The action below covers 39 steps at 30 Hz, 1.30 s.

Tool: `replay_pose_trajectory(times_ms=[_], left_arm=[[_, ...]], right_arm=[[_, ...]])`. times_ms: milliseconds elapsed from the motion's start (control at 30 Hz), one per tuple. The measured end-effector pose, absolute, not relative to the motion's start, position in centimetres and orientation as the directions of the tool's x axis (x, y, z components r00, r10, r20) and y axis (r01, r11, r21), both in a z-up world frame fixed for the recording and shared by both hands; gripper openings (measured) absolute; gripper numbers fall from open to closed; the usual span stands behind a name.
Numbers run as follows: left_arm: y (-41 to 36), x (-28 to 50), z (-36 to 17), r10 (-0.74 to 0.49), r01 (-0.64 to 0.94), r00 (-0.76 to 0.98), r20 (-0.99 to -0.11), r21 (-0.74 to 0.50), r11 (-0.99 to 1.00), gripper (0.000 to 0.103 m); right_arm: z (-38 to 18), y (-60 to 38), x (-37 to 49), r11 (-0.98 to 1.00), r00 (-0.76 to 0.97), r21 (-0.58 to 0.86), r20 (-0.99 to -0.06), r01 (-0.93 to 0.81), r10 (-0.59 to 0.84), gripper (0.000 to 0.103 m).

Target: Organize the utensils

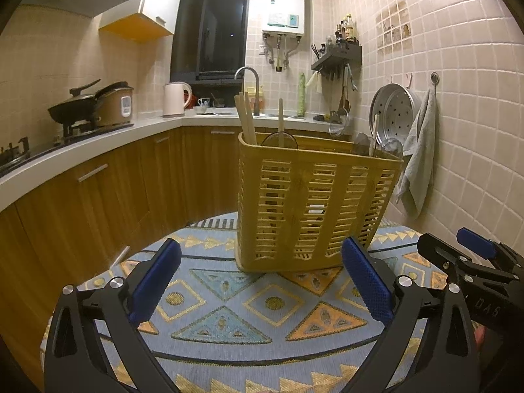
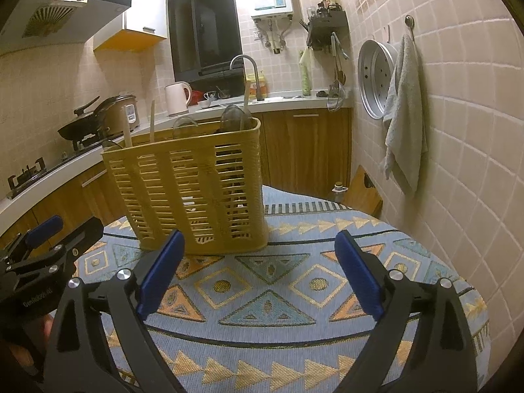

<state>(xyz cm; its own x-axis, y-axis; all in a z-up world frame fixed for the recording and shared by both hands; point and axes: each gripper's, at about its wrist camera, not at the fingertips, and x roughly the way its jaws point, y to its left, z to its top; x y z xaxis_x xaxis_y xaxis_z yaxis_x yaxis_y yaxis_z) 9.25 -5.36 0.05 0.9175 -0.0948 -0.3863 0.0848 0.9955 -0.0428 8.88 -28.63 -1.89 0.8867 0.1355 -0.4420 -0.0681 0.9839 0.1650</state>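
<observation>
A yellow slatted utensil basket (image 1: 314, 203) stands upright on the round table's patterned cloth (image 1: 229, 308); it also shows in the right wrist view (image 2: 196, 190). Wooden chopsticks (image 1: 245, 118) and dark ladle-like utensils (image 1: 280, 142) stick out of its top. My left gripper (image 1: 262, 278) is open and empty, just in front of the basket. My right gripper (image 2: 258, 268) is open and empty, also just short of the basket. Each gripper shows at the edge of the other's view, the right one (image 1: 475, 262) and the left one (image 2: 49, 245).
The patterned cloth (image 2: 278, 294) covers the round table. A tiled wall (image 2: 458, 131) with a hanging towel (image 2: 404, 114) and a metal steamer tray (image 2: 375, 78) is at the right. A kitchen counter (image 1: 98, 144) with stove, pan, kettle and sink runs behind.
</observation>
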Motion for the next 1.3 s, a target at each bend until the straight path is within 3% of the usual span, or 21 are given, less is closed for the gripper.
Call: replay_pose_trajectory(times_ms=[1300], left_arm=[[-5.62, 9.19, 0.35, -0.102, 0.088, 0.915, -0.391, -0.055, 0.995, 0.095]], right_arm=[[-1.68, -27.87, 8.47, 0.988, 0.892, 0.136, -0.433, -0.076, 0.128, 0.091]])
